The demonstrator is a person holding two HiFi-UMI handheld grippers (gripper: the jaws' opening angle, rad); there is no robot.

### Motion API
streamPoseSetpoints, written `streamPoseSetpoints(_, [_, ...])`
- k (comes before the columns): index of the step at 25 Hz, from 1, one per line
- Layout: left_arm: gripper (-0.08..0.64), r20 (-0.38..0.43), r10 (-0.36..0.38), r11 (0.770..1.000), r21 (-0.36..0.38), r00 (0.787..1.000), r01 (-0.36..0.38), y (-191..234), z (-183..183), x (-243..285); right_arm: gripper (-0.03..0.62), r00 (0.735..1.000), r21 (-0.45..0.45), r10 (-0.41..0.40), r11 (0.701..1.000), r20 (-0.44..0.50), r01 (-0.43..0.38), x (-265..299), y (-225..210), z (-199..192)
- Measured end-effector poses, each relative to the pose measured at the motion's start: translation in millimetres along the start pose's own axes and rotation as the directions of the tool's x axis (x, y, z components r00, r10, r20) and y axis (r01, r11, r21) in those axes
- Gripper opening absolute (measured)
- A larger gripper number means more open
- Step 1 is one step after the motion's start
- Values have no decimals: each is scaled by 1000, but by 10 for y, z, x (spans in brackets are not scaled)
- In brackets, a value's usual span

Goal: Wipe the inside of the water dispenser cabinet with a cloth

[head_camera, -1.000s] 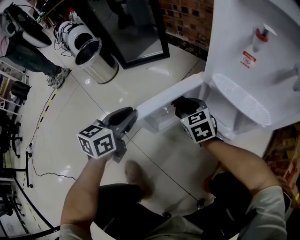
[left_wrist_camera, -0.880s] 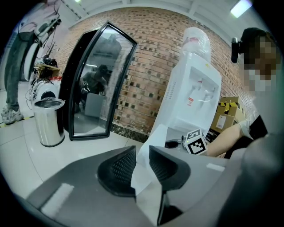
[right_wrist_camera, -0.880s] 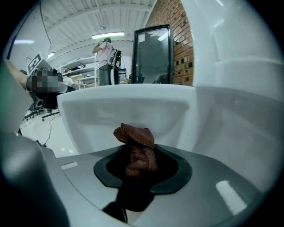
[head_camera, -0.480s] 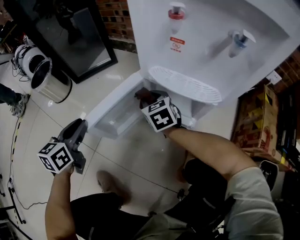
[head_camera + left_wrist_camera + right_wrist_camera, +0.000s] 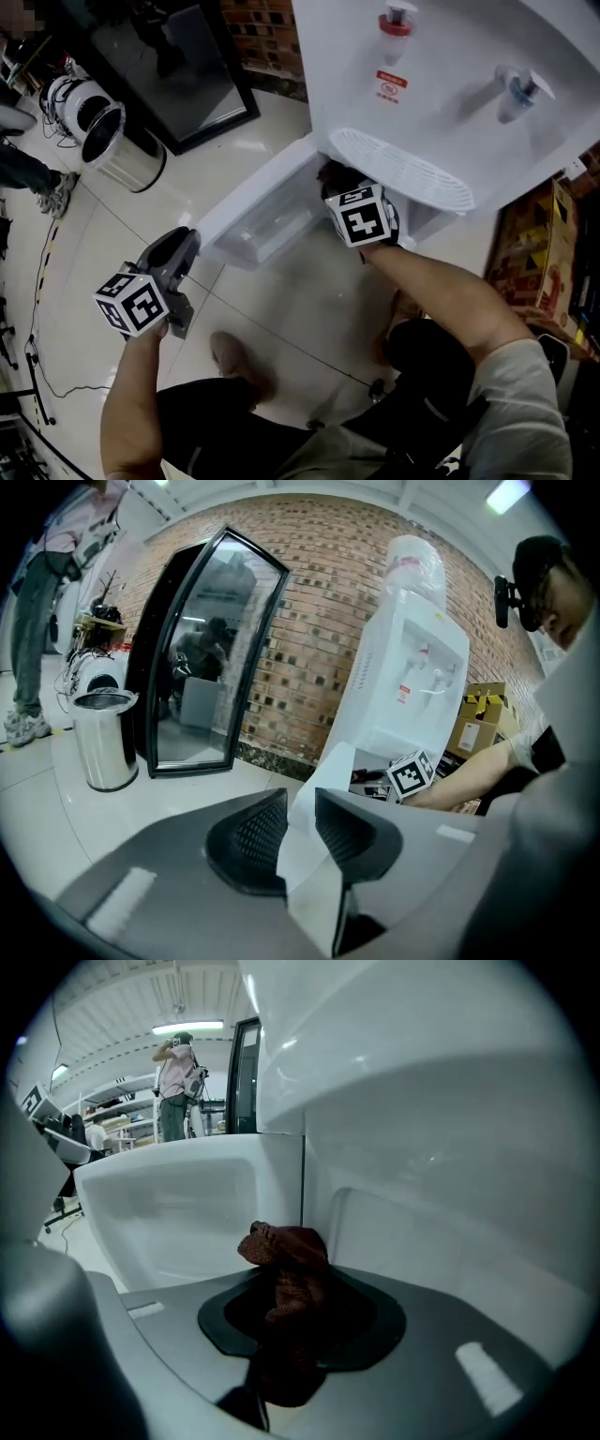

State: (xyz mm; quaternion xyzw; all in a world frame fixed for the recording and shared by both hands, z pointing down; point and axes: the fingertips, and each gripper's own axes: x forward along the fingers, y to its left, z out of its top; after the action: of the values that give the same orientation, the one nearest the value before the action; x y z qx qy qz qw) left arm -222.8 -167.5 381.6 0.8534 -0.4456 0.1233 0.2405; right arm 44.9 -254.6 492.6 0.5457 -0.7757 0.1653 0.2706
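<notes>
The white water dispenser (image 5: 450,84) stands at the upper right, its low cabinet door (image 5: 267,211) swung open toward the left. My right gripper (image 5: 339,180) reaches into the cabinet under the drip tray (image 5: 403,173). In the right gripper view it (image 5: 291,1288) is shut on a dark red cloth (image 5: 286,1265) bunched above the jaws, close to the white inner wall (image 5: 422,1232). My left gripper (image 5: 186,242) sits at the door's free edge. In the left gripper view the white door (image 5: 323,789) fills the narrow gap of that gripper (image 5: 300,827).
A steel bin (image 5: 122,150) and a black-framed glass panel (image 5: 178,66) stand at the upper left. A cardboard box (image 5: 572,272) sits right of the dispenser. A cable (image 5: 42,281) runs over the tiled floor. My shoe (image 5: 239,361) is below the door. A bystander's legs (image 5: 28,173) are at the far left.
My right gripper has moved with the cloth from the door's inner side deeper into the cabinet under the drip tray. The left gripper stays at the door's edge.
</notes>
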Motion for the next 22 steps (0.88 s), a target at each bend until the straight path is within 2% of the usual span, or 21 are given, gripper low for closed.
streamPoseSetpoints(4, [91, -3, 4, 1000, -3, 1000, -4, 22, -6, -29, 143, 1000, 1, 22, 1000, -13, -22, -62, 86, -33])
streamPoseSetpoints(7, [91, -4, 6, 1000, -6, 1000, -6, 28, -6, -27, 144, 990, -87, 144, 986, -8, -144, -237, 529, -49])
streamPoseSetpoints(9, [91, -6, 3, 1000, -7, 1000, -3, 17, -5, -21, 144, 955, -177, 297, 940, 2, -292, -396, 1041, -52])
streamPoseSetpoints(10, [91, -8, 3, 1000, -7, 1000, -3, 14, -5, -25, 144, 924, -218, 383, 901, -1, -374, -475, 1333, -62])
streamPoseSetpoints(12, [91, -9, 6, 1000, -9, 1000, -7, 14, -9, -41, 144, 845, -282, 534, 805, -37, -522, -611, 1891, -128])
streamPoseSetpoints(14, [91, -8, 10, 1000, -12, 1000, -10, 14, -12, -48, 146, 768, -315, 635, 714, -86, -625, -704, 2336, -228])
streamPoseSetpoints(16, [91, -7, 10, 1000, -16, 1000, -10, 4, -16, -48, 146, 715, -330, 688, 651, -124, -684, -736, 2653, -323])
streamPoseSetpoints(18, [91, -6, 7, 1000, -18, 1000, -7, -11, -18, -47, 146, 692, -341, 707, 622, -144, -705, -687, 2855, -371])
streamPoseSetpoints(22, [91, -2, 10, 1000, -22, 1000, -10, 11, -8, -59, 146, 701, -338, 699, 631, -142, -698, -463, 2992, -309])
